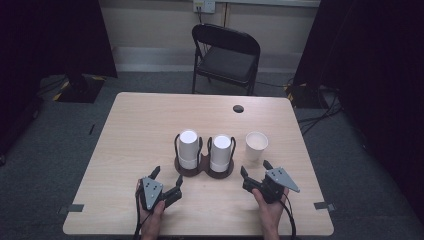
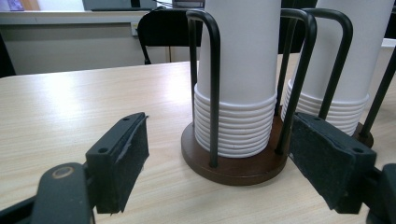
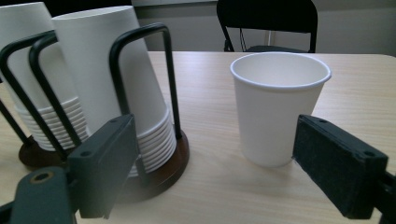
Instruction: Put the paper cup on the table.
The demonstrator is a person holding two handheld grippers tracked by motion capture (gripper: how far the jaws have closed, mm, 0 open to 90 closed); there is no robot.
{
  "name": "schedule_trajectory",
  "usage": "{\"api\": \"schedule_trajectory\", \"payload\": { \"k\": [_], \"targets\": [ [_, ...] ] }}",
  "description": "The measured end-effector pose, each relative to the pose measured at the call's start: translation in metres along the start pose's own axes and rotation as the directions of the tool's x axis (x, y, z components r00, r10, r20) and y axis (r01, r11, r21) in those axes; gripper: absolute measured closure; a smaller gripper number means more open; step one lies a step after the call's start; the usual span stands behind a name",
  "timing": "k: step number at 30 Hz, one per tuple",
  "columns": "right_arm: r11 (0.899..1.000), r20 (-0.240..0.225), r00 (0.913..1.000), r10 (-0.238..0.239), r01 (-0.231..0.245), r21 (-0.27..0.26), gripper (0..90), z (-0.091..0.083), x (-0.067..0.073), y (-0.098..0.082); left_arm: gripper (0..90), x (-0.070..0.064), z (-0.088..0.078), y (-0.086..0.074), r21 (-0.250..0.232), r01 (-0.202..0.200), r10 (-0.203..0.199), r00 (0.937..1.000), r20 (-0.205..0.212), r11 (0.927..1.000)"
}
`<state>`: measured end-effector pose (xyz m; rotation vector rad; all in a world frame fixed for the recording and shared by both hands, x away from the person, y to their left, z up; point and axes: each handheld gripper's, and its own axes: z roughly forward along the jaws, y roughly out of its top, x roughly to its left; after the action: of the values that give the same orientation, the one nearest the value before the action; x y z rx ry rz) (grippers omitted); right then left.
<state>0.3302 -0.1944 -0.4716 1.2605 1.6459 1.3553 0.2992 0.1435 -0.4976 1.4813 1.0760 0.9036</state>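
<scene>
Two stacks of upside-down white paper cups stand in a dark wooden holder with black wire loops: the left stack (image 1: 188,148) (image 2: 243,84) and the right stack (image 1: 221,152) (image 3: 119,88). A single white cup (image 1: 256,145) (image 3: 276,105) stands upright just right of the holder. My left gripper (image 1: 167,178) (image 2: 217,163) is open, held near the table's front, its jaws facing the left stack. My right gripper (image 1: 255,170) (image 3: 215,168) is open too, a short way in front of the single cup, nothing between its jaws.
The holder's brown base (image 1: 202,171) (image 2: 233,168) sits mid-table. A cable hole (image 1: 238,108) lies near the far edge. A black folding chair (image 1: 225,57) stands beyond the table. Bare wood stretches to the left of the holder and along the front.
</scene>
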Motion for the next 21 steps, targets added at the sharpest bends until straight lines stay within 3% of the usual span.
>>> {"api": "schedule_trajectory", "payload": {
  "k": [6, 13, 21],
  "targets": [
    [1.000, -0.001, 1.0000, 0.009, -0.009, -0.012, 13.4, -0.007, 0.009, -0.006, 20.3, 0.000, 0.000, 0.000, -0.003, 0.000, 0.000, 1.0000, 0.000, 1.0000],
    [0.999, 0.029, 0.9992, -0.029, 0.029, -0.024, 13.4, -0.014, 0.021, -0.017, 20.3, 0.000, 0.000, 0.000, -0.007, -0.001, 0.001, 1.0000, -0.001, 1.0000],
    [1.000, 0.028, 0.9996, -0.008, 0.008, -0.011, 13.3, -0.016, 0.022, -0.030, 20.4, 0.000, -0.001, 0.000, -0.006, -0.005, 0.005, 1.0000, 0.000, 1.0000]
  ]
}}
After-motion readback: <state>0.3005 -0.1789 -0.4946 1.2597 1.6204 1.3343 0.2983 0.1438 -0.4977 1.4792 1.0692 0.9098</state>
